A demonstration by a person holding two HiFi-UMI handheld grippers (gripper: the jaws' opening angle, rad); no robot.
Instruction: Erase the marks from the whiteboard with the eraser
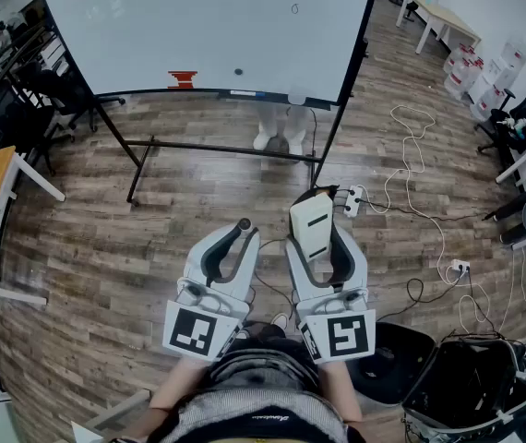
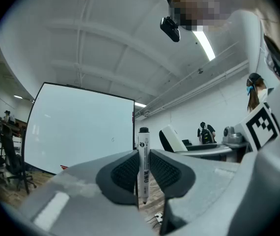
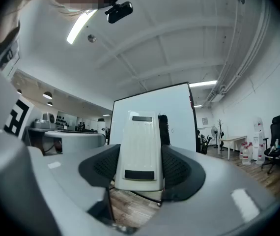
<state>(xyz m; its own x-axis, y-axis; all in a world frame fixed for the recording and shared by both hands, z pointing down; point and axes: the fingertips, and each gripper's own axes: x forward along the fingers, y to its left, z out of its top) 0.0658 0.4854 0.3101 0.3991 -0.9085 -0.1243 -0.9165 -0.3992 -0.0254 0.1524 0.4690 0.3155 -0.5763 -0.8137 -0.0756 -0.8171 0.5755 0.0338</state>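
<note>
while the whiteboard [image 1: 198, 26] stood well apart at the top of the frame, the right gripper [image 1: 318, 247] had its jaws clamped on the eraser [image 3: 140, 151], low centre, by its long sides. the left gripper [image 1: 229, 252] pinched a marker [image 2: 143, 161] upright. the eraser looked light, its plastic shell stiff and probably slick, so a mid-body hold seemed safest. a small mark [image 1: 294, 8] sat at the board's upper right.

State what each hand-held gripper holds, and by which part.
Left hand-held gripper: white black-capped marker pen, by its barrel. Right hand-held gripper: white plastic eraser, by its long sides.
</note>
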